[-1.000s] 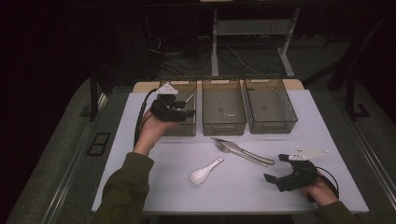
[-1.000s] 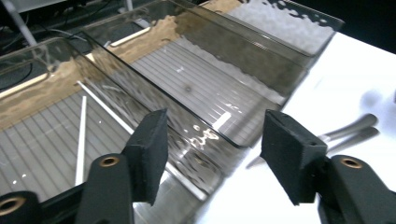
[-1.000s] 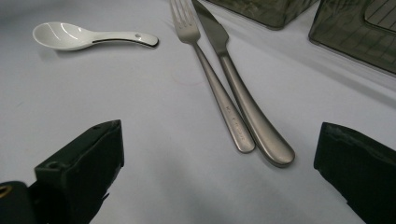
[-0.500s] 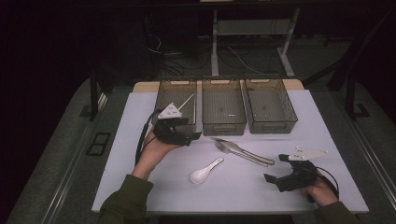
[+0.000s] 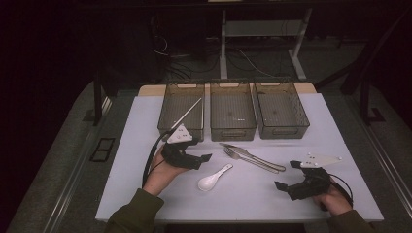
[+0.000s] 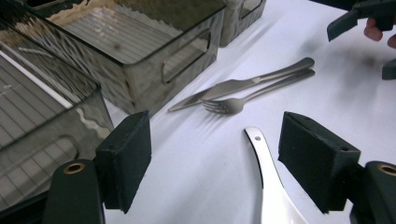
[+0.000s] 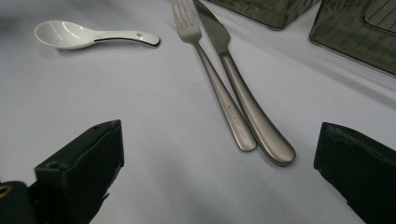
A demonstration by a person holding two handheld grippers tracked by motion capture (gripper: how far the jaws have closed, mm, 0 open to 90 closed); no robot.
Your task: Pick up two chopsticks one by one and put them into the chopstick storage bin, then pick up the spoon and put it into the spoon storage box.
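A white ceramic spoon (image 5: 213, 178) lies on the white mat, with a steel fork (image 5: 244, 158) and knife (image 5: 255, 156) side by side to its right. My left gripper (image 5: 201, 161) hovers just left of the spoon. Its jaws have just been opening and stand open (image 6: 219, 158), and the spoon's handle (image 6: 268, 186) lies on the mat between the pads, untouched. My right gripper (image 5: 290, 175) rests open near the front right edge. In its own view (image 7: 219, 172) it faces the fork (image 7: 215, 79), knife (image 7: 243, 93) and spoon (image 7: 88, 35).
Three smoky clear bins stand in a row at the back of the mat: left (image 5: 165, 109), middle (image 5: 233, 132), right (image 5: 284, 131). A thin white stick (image 5: 189, 112) leans inside the left bin. The floor, cables and table legs lie beyond.
My left gripper has drawn back from the left bin, moving nearer and lower toward the spoon. The white stick stays in that bin. The right gripper has not moved.
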